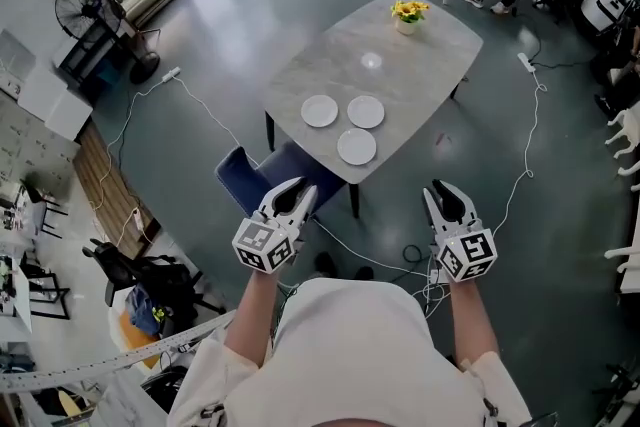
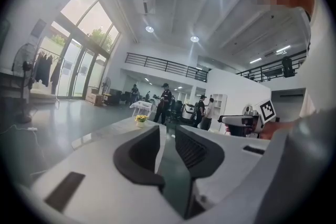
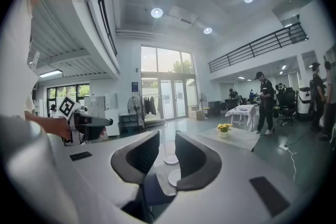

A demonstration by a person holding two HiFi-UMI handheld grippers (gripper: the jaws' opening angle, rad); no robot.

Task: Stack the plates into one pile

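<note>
Step in hand: approach. No plate is touched, and judging by how the plates lie, stacking has not begun.
Task things: three white plates lie flat and single at the near end of the grey tabletop (image 1: 410, 65). They form a loose triangle, near one another with none overlapping.
Far-left plate (image 1: 320, 110): just beside the far-right plate (image 1: 365, 111), not touching it.
Near plate (image 1: 357, 146): closest to the tabletop edge that faces the person.
Left gripper (image 1: 300, 192): held about level in front of the body, well short of the tabletop. Jaws spread, nothing between them.
Right gripper (image 1: 441, 192): held likewise. Jaws spread and empty; two plates show far off through the gap in the right gripper view.
Obstacles: a blue chair (image 1: 255, 177) stands at the near corner, between the left gripper and the plates. A flower pot (image 1: 408, 13) stands at the far end, well apart from the plates.
Next move: it probably calls for stepping up to the tabletop clear of the chair, then lowering one gripper to a plate rim. The plates lie flat and thin, so the jaws would need to take the rim edge-on.
Pile site: any plate could serve as the base.
</note>
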